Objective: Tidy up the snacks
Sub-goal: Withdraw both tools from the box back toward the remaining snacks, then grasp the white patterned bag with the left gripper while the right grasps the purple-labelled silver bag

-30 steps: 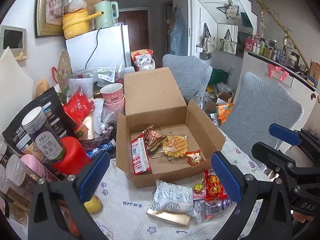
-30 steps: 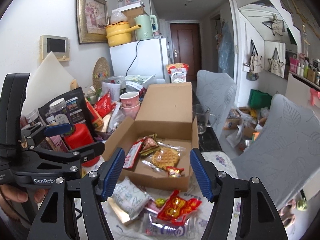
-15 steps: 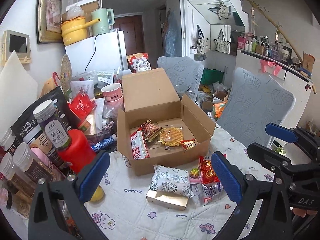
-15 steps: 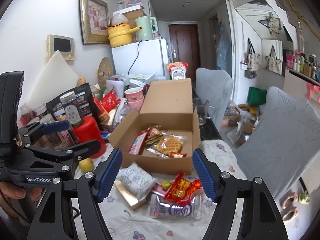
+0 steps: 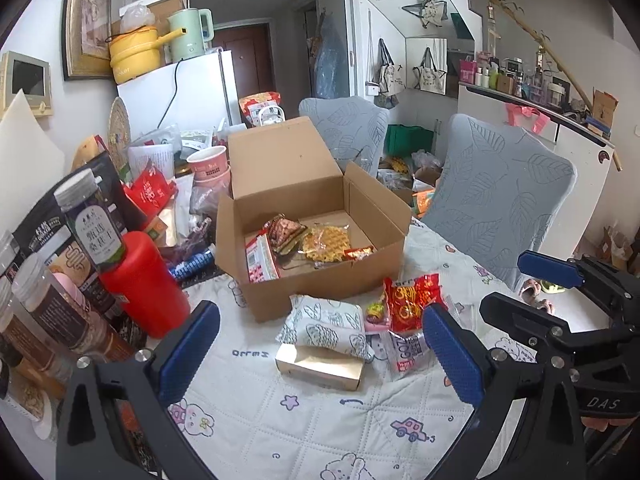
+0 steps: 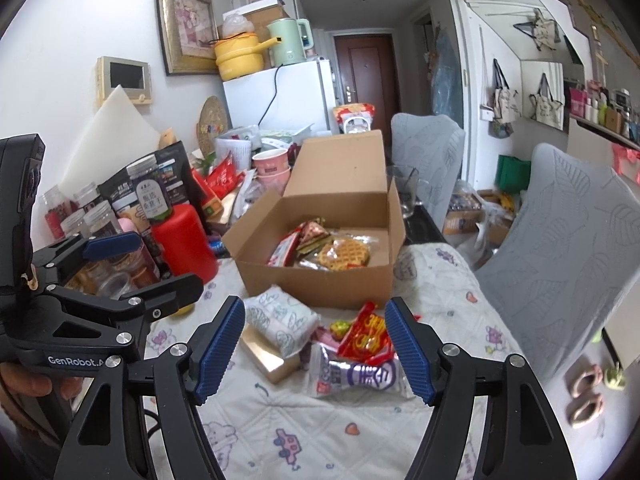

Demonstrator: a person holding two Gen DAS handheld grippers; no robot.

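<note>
Several light, crinkly packets (image 6: pixel 362 340) lie loose on the desk (image 6: pixel 320 432) just before the box (image 6: pixel 320 276), likely slippery and best pinched at a sealed edge; left tongs (image 5: pixel 320 350) and right tongs (image 6: pixel 314 346) both spread, empty.

Both views are evenly and brightly lit by diffuse daylight, with soft, faint shadows under the cardboard box (image 5: pixel 320 236) and the snack packets; the white wall (image 6: pixel 80 32) and the fridge (image 5: pixel 188 88) read near overexposed, and mild glare sits on the shiny red snack packet (image 6: pixel 366 338). Fisheye distortion is strong (door frames and walls bow outward, black vignette fills the corners), and focus holds sharp across the centre. The far hallway door (image 6: pixel 364 68) is dim, with slight softness toward the rim.
</note>
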